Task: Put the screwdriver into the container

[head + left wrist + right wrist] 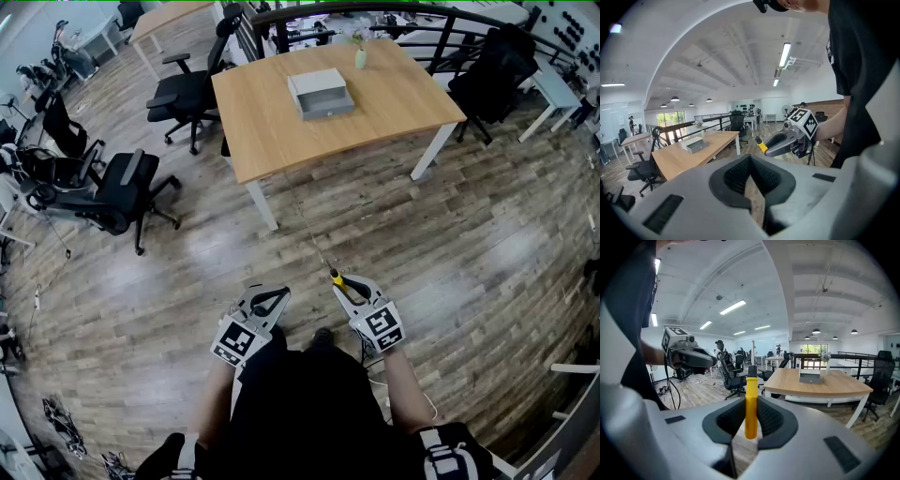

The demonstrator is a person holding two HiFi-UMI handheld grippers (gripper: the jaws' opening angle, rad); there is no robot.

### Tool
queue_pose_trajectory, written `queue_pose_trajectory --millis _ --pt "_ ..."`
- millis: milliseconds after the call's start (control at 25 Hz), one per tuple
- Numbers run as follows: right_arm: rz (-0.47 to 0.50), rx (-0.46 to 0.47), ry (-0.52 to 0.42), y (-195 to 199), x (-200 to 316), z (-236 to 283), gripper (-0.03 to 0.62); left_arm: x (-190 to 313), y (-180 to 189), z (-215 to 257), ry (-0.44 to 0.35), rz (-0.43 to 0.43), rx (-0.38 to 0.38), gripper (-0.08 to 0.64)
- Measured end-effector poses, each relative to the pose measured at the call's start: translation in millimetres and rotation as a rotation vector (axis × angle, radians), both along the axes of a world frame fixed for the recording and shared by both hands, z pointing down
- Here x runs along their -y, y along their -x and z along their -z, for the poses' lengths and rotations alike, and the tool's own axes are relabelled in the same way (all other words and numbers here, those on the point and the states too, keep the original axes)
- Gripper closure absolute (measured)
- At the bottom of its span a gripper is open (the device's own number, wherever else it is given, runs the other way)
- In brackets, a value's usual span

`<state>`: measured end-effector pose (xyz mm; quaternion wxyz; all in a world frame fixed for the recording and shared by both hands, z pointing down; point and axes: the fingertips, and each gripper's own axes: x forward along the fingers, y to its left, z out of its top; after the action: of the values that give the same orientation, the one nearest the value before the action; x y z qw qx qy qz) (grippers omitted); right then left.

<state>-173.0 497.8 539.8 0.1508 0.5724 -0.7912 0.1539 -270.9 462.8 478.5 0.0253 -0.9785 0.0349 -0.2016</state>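
In the right gripper view, my right gripper (751, 420) is shut on the yellow handle of the screwdriver (751, 404), which stands upright between the pads. In the head view the right gripper (345, 285) is low at centre, near my body. The screwdriver (335, 277) sticks forward, its thin shaft pointing toward the table. The container, a grey open box (321, 94), sits far ahead on the wooden table (272, 127). My left gripper (272, 298) is beside the right one, shut and holding nothing. The left gripper view shows the container (695, 146) at the left and the screwdriver (761, 145) at the right.
A small vase (361, 56) stands behind the box on the table. Black office chairs (187, 94) (117, 192) stand left of the table, and another is at the far right (497, 70). A dark railing (441, 28) runs behind the table. Wooden floor (422, 253) lies between me and the table.
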Motion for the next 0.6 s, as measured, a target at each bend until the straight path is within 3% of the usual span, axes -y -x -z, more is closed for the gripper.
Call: queue_pose_trajectory --millis 400,600 --pt "0.003 -0.054 -0.009 -1 25 10 0.505 22 11 -8 0.034 0.017 -0.011 0.538" --pt "-0.033 -0.083 -0.009 -4 69 17 0.505 83 10 -6 0.080 0.032 -0.068 0.538"
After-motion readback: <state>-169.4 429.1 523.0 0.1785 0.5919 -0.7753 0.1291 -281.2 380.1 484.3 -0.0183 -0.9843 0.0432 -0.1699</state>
